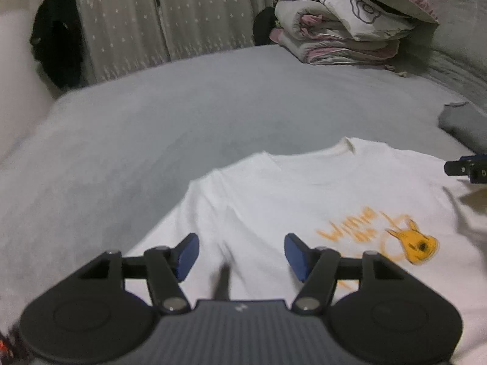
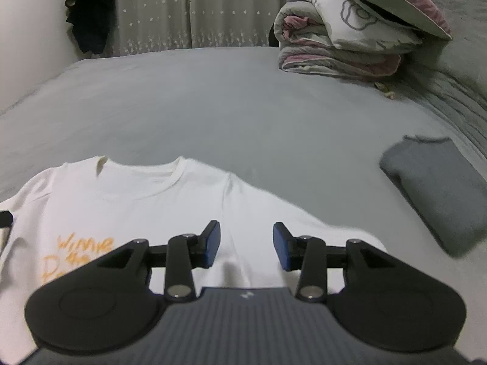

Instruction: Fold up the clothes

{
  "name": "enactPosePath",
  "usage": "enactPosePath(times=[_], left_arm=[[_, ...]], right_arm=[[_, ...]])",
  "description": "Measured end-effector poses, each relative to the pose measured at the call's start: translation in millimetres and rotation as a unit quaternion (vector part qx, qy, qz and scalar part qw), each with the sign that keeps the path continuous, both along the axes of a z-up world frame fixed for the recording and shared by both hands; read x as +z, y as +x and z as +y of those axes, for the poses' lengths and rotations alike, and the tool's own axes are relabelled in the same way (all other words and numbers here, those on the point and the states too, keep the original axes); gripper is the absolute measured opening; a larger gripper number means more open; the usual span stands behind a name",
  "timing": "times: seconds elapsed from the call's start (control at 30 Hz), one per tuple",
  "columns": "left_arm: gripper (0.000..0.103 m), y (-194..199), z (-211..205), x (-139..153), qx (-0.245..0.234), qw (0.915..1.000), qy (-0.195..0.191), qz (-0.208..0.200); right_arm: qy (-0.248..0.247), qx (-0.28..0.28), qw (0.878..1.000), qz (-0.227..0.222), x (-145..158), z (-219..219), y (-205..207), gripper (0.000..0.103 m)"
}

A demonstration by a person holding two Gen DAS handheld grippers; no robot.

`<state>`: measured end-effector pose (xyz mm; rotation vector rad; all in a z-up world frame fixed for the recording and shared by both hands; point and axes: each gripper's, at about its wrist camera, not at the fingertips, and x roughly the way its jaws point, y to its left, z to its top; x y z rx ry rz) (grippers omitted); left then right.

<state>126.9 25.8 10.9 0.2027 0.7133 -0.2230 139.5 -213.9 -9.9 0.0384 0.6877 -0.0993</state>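
White cotton T-shirt, orange print point(image 2: 127, 200): flat, face up on grey bed point(image 2: 243, 100); left tool point(image 1: 242, 255), right tool point(image 2: 246, 243) both part open, empty, above shirt. Risk: soft cloth bunches if one layer pinched; folded grey garment point(image 2: 438, 188) nearby

White T-shirt point(image 2: 170, 194) under both claws: soft matt knit cloth, print point(image 1: 395, 237) flat orange. Bed sheet point(image 2: 243, 106) ahead: smooth matt grey fabric. Folded grey garment point(image 2: 438, 188) right of right gripper point(image 2: 246, 245): matt cloth. Grippers: matt black plastic, blue pads point(image 2: 213, 243), shiny metal pivots.
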Motion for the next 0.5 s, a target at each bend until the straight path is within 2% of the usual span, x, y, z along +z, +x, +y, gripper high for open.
enactPosePath(times=[0.13, 0.3, 0.4, 0.5], left_arm=[[0.065, -26, 11, -1, -0.002, 0.9992, -0.031, 0.025], [0.065, -56, 27, -9, 0.001, 0.9943, -0.093, 0.053], [0.065, -73, 34, -15, -0.003, 0.991, -0.12, 0.06], [0.066, -91, 40, -21, -0.012, 0.9899, -0.13, 0.056]], right_arm=[[0.024, 0.005, 1.0, 0.012, 4, 0, -30, 0.042], [0.041, 0.009, 0.999, 0.035, 1, 5, -64, 0.043], [0.057, 0.008, 0.997, 0.048, -2, 7, -84, 0.045], [0.069, 0.004, 0.996, 0.055, -7, 9, -103, 0.048]])
